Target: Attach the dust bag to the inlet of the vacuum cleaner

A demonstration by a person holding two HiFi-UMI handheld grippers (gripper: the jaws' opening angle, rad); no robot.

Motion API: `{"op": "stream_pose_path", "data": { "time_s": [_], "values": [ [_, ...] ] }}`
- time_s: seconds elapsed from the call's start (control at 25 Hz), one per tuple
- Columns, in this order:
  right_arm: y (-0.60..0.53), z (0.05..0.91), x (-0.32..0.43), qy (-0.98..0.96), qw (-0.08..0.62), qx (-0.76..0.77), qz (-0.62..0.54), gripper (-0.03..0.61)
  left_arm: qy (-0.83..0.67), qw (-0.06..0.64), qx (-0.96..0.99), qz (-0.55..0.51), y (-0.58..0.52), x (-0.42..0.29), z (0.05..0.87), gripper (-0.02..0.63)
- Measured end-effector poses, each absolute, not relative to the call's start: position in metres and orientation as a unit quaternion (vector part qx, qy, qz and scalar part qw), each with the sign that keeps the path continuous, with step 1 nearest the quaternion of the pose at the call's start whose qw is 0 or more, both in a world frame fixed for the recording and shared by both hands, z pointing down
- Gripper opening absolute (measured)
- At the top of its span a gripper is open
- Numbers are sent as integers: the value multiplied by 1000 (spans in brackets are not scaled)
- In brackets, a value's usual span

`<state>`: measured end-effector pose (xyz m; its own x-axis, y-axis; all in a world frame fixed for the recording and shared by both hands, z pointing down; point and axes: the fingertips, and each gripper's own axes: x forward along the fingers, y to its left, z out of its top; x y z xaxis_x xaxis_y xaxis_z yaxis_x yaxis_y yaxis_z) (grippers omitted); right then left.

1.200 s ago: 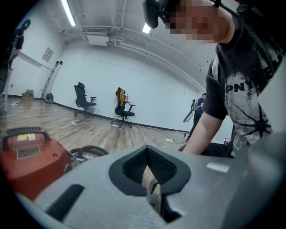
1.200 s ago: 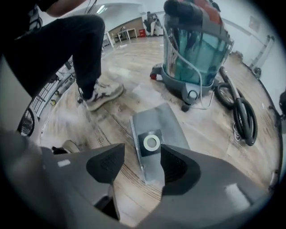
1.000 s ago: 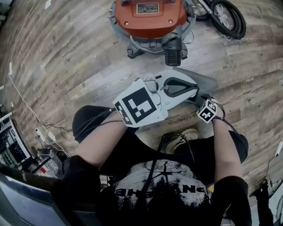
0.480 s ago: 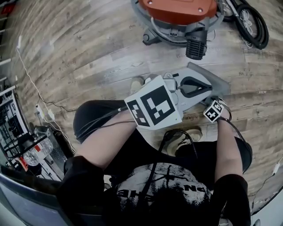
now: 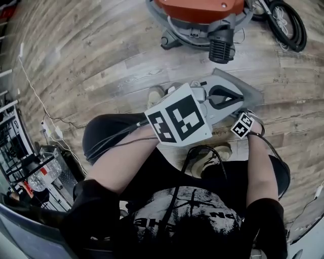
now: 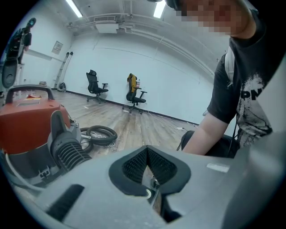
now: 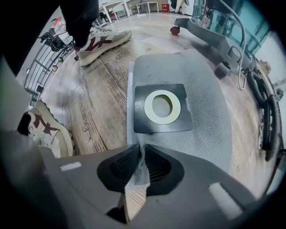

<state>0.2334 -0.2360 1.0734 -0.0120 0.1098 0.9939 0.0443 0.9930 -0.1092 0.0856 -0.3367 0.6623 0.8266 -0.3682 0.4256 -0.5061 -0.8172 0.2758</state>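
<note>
Lowered since before, the right hand-held gripper (image 7: 142,154) has just been closing its jaws and pinches the near edge of the dust bag (image 7: 196,116). The bag lies flat on the floor (image 5: 101,60), with the vacuum cleaner (image 5: 202,12) at its eleven o'clock. Empty, the left hand-held gripper (image 6: 146,154) is pressed together.
</note>
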Motion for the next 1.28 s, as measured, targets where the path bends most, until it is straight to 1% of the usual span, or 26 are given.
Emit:
{"op": "stream_pose_path", "data": {
  "time_s": [0.08, 0.28, 0.8, 1.0, 1.28],
  "values": [
    [-237, 1069, 231, -710, 702, -59, 19, 35, -234, 196, 935, 182, -336, 85, 665, 2],
    [-258, 1044, 216, -726, 685, -54, 29, 21, -249, 222, 925, 180, -344, 76, 670, 2],
    [-310, 934, 158, -770, 625, -112, -63, 17, -262, 215, 917, 211, -347, 65, 671, 2],
    [-321, 897, 133, -780, 604, -131, -96, 17, -268, 205, 910, 242, -342, 58, 675, 2],
    [-322, 853, 104, -803, 571, -149, -83, 17, -261, 201, 898, 293, -330, 53, 688, 3]
  ]
}}
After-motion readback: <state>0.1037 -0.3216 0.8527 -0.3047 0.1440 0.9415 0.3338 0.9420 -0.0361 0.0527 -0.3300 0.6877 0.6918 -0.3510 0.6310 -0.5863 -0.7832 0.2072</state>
